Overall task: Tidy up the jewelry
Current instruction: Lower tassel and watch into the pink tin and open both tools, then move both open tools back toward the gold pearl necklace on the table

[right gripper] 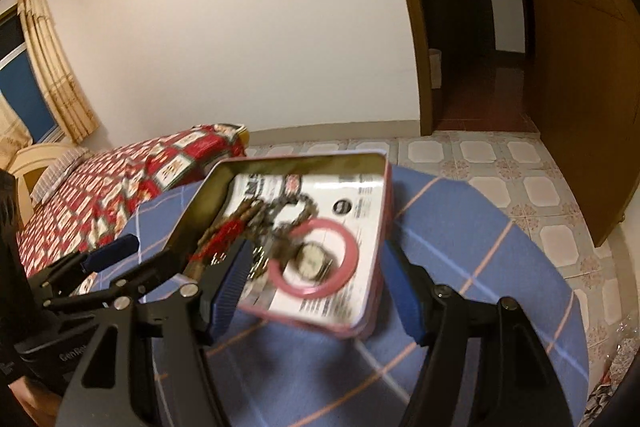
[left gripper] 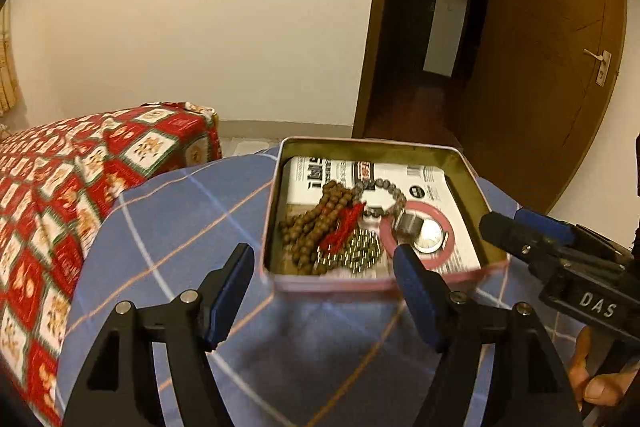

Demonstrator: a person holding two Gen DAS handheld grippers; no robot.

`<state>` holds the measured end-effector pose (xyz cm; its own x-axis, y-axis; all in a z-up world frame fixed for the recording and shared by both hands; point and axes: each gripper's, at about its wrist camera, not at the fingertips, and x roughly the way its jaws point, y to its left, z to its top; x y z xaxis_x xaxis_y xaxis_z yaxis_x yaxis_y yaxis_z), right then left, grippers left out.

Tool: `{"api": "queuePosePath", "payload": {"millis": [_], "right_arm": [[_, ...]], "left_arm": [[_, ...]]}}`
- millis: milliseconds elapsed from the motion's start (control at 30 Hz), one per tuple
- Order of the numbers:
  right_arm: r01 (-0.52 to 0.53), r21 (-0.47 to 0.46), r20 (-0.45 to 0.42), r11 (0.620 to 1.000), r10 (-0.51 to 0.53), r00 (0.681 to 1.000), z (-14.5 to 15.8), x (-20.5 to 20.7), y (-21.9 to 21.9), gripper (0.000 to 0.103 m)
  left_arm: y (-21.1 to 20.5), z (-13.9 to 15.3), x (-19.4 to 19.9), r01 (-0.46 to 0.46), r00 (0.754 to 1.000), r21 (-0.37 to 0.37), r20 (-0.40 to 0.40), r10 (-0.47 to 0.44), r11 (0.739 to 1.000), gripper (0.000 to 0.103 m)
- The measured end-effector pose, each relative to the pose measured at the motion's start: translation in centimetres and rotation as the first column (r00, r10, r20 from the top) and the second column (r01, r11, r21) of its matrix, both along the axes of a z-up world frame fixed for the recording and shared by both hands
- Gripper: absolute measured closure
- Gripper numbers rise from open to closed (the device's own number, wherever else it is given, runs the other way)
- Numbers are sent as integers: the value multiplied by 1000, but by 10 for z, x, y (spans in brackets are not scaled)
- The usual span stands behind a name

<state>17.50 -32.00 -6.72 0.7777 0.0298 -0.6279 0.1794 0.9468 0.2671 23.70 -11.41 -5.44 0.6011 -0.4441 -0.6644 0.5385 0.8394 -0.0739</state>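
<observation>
The tin (left gripper: 384, 215) sits at the desk's (left gripper: 180, 227) far edge, jewelry inside, dead ahead of your left tongs (left gripper: 324, 291); your right tongs (right gripper: 316, 291) flank its near corner; both gape empty.

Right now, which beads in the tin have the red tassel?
The brown wooden beads on the left side of the tin; the red tassel lies across them. The darker grey bead bracelet has none.

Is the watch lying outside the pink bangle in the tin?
No: the watch lies inside the pink bangle, in the tin.
</observation>
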Motion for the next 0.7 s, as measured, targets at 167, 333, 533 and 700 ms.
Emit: {"api": "queuePosePath", "payload": {"millis": [167, 333, 533, 700], "right_arm": [[-30, -25, -38, 999, 29, 999, -4, -13, 17, 33], [-64, -35, -63, 997, 62, 996, -8, -25, 33, 33], [-89, -58, -69, 994, 85, 994, -8, -36, 48, 33], [-104, -67, -66, 992, 100, 993, -7, -46, 58, 33]], "left_arm": [[14, -1, -23, -23, 1000, 32, 21, 22, 999, 31], [28, -3, -39, -46, 999, 28, 13, 46, 999, 31], [46, 1, -58, -79, 996, 21, 31, 79, 997, 31], [61, 2, -69, -105, 994, 30, 46, 104, 994, 31]]}}
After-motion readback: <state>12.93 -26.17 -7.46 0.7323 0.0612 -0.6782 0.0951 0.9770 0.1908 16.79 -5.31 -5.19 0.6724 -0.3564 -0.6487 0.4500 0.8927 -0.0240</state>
